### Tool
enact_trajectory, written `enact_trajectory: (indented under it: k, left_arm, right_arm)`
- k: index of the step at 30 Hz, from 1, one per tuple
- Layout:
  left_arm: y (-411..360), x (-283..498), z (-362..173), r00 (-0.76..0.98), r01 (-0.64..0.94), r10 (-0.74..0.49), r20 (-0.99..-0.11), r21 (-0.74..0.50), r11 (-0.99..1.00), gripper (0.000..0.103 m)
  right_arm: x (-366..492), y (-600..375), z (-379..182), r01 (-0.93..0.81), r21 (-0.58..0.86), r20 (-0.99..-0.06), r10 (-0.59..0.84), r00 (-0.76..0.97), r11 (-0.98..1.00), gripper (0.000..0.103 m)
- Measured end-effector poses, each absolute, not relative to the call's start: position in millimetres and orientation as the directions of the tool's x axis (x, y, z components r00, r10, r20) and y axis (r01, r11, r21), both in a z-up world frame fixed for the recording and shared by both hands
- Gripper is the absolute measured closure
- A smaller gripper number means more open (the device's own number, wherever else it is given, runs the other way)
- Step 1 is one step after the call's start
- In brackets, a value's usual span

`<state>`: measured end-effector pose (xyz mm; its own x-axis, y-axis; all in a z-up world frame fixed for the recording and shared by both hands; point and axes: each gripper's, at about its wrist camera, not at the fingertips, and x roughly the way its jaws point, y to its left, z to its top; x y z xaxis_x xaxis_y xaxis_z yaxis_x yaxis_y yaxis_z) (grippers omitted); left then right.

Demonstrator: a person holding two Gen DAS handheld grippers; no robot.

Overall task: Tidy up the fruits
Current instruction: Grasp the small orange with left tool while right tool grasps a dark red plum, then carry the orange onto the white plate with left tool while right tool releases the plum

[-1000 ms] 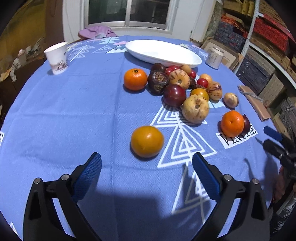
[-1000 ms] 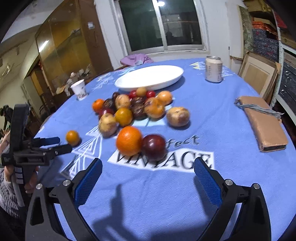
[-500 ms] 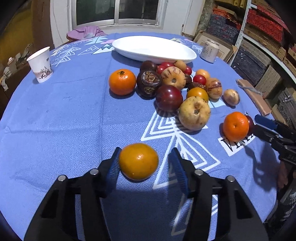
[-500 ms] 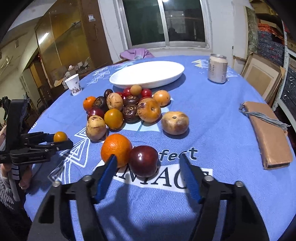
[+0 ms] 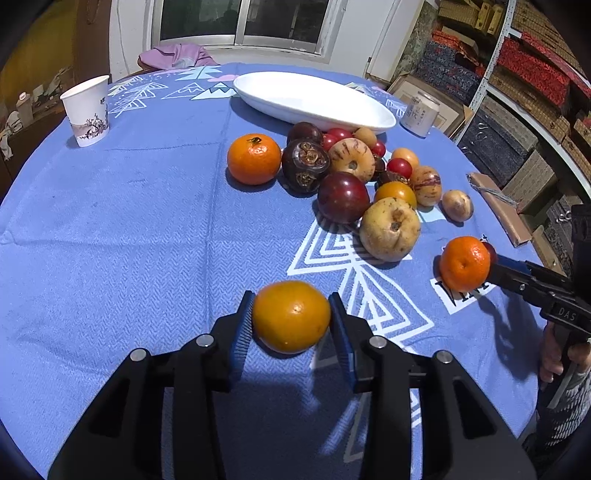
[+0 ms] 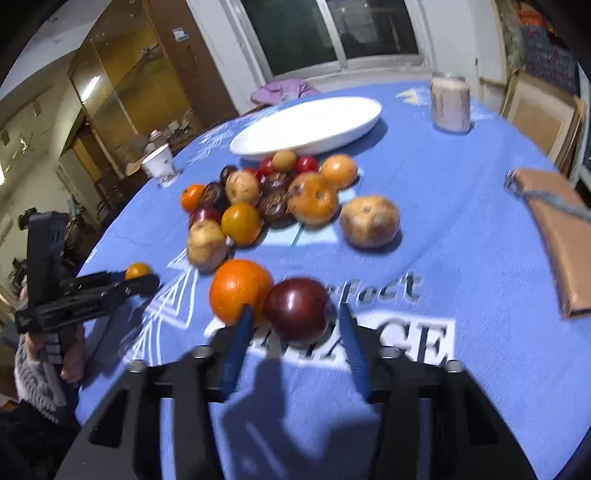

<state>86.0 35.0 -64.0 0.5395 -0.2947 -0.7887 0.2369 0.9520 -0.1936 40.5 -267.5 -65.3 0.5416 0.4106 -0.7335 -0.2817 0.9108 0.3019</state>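
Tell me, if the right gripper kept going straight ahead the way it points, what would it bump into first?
Most likely the dark red plum: it sits between the right gripper blue pads, the orange touching its left side.

**Around the blue tablecloth**

Spread across the round table: a blue tablecloth (image 5: 110, 229) printed with white triangles and lettering. Near its far left edge, a paper cup (image 5: 86, 110) standing upright. At the far right, a pale can (image 5: 420, 115), possibly a drink tin. Along the right edge, a flat brown pouch (image 6: 561, 236) with a grey tassel. Beyond the table, a purple cloth (image 5: 177, 56) below the window (image 5: 243, 18).
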Motion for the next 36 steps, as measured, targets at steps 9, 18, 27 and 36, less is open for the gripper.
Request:
enact_trajectory:
  k: [9, 18, 27, 36]
  left_arm:
    - [34, 85, -64, 0.541, 0.242, -0.284, -0.791, -0.176, 0.954, 0.064]
    - [32, 93, -48, 0.559, 0.243, -0.274, -0.783, -0.161, 0.957, 0.065]
    - [3, 203, 49, 0.703, 0.204, -0.232, -0.672, -0.122, 0.971, 0.064]
    - [-21, 295, -15, 0.576, 0.155, -0.225, -0.786, -0.166, 0.974, 0.064]
  right_arm:
    - [60, -260, -62, -0.282, 0.263, -0.741, 0.38, 0.553, 0.923, 0.067]
    - [64, -271, -39, -0.278, 0.27, -0.702, 0.386, 0.598, 0.922, 0.07]
    - [172, -247, 36, -0.268, 0.237, -0.596, 0.358, 0.719, 0.934, 0.069]
    - [269, -223, -41, -0.18, 0.212, -0.74, 0.278, 0.612, 0.961, 0.069]
